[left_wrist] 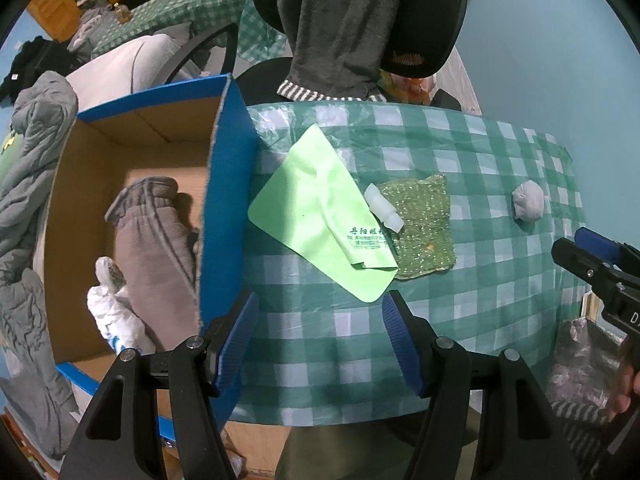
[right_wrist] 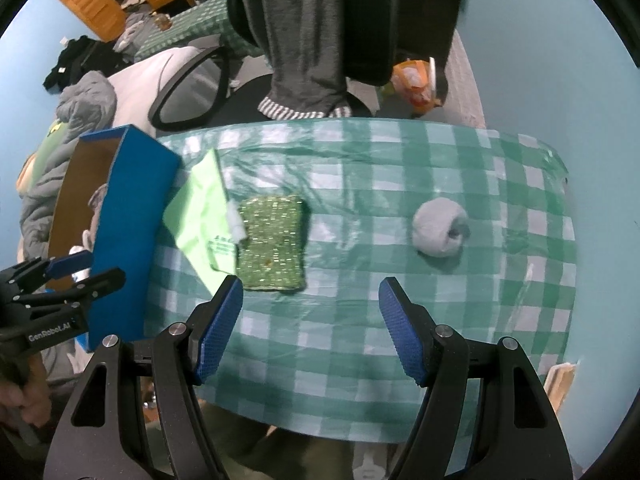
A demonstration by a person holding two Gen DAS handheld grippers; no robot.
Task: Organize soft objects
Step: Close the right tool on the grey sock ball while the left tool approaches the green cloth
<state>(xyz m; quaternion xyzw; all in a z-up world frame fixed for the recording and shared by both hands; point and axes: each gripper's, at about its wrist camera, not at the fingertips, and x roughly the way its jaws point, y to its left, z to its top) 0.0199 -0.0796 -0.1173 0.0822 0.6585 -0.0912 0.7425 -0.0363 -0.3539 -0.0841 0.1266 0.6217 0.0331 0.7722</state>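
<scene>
On the green checked tablecloth (left_wrist: 460,152) lie a light green cloth (left_wrist: 316,216), a small white bottle (left_wrist: 384,208) resting on it, a glittery green sponge (left_wrist: 420,228) and a rolled grey sock (left_wrist: 528,200). My left gripper (left_wrist: 320,312) hangs open above the cloth's near corner, beside the blue cardboard box (left_wrist: 228,200). Inside the box are a grey folded garment (left_wrist: 152,248) and a white crumpled item (left_wrist: 112,312). My right gripper (right_wrist: 310,286) stands open over the tablecloth (right_wrist: 400,160), between the sponge (right_wrist: 274,244) and the sock (right_wrist: 440,228), holding nothing.
A chair draped with a dark grey garment (left_wrist: 340,28) stands behind the table. Grey bedding (left_wrist: 36,160) is heaped left of the box. An orange bag (right_wrist: 412,80) sits beyond the table's far edge. The table's near edge runs just under both grippers.
</scene>
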